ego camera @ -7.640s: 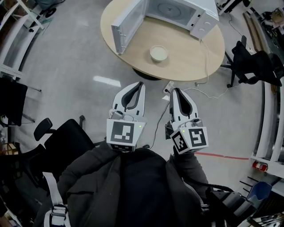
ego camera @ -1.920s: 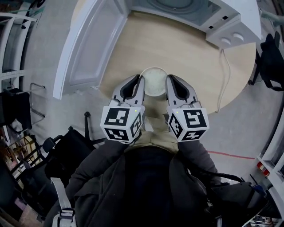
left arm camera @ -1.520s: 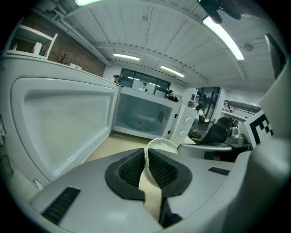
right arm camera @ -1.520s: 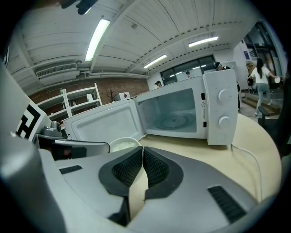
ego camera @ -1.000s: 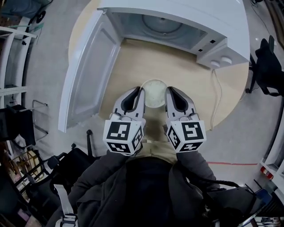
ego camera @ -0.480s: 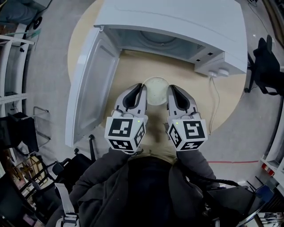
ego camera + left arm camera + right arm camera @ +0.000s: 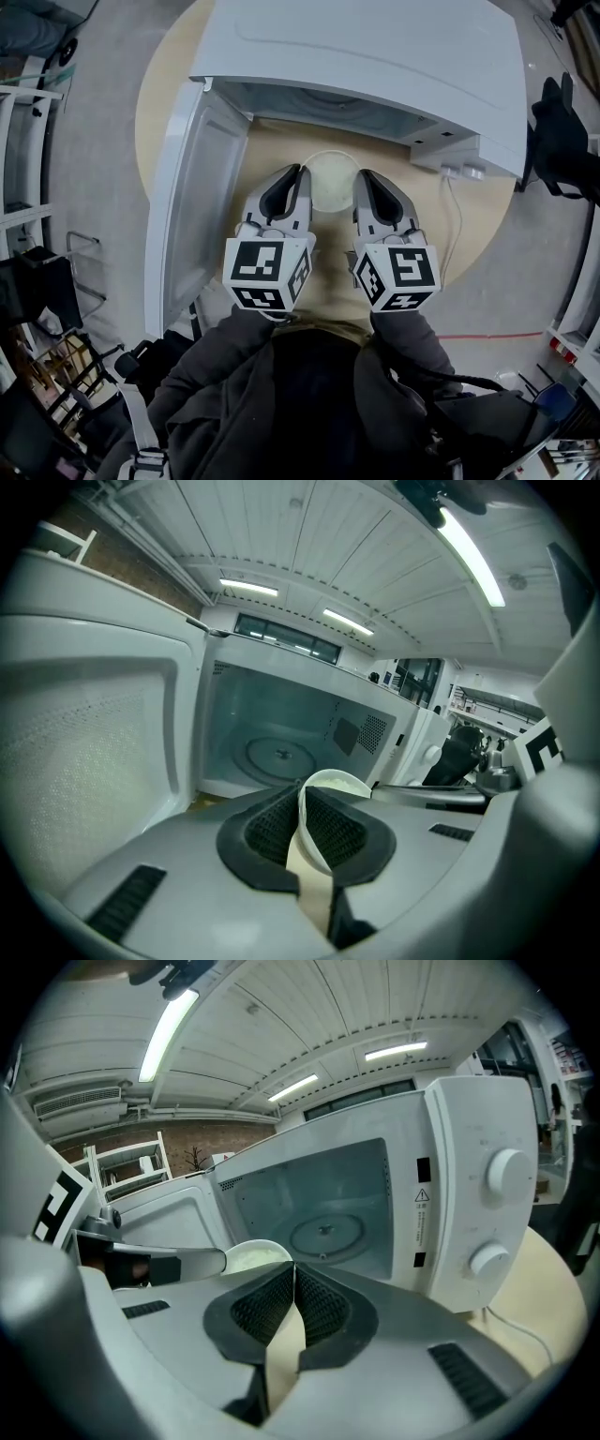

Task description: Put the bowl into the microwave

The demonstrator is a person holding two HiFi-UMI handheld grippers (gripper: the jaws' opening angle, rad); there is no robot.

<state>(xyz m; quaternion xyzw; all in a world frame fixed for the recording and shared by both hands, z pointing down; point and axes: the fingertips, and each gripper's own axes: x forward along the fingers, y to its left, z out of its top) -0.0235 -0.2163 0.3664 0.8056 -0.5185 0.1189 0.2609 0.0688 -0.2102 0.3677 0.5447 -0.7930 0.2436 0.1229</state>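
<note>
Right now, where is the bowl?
Head view, centre: the bowl is between the left tongs, which pinch its rim, and the right tongs, just in front of the open microwave.

A lab or office workspace is suggested — a grey floor marked with red tape, black office chairs, white metal racks, a brick wall and ceiling strip lights are seen around a round table bearing a microwave.
</note>
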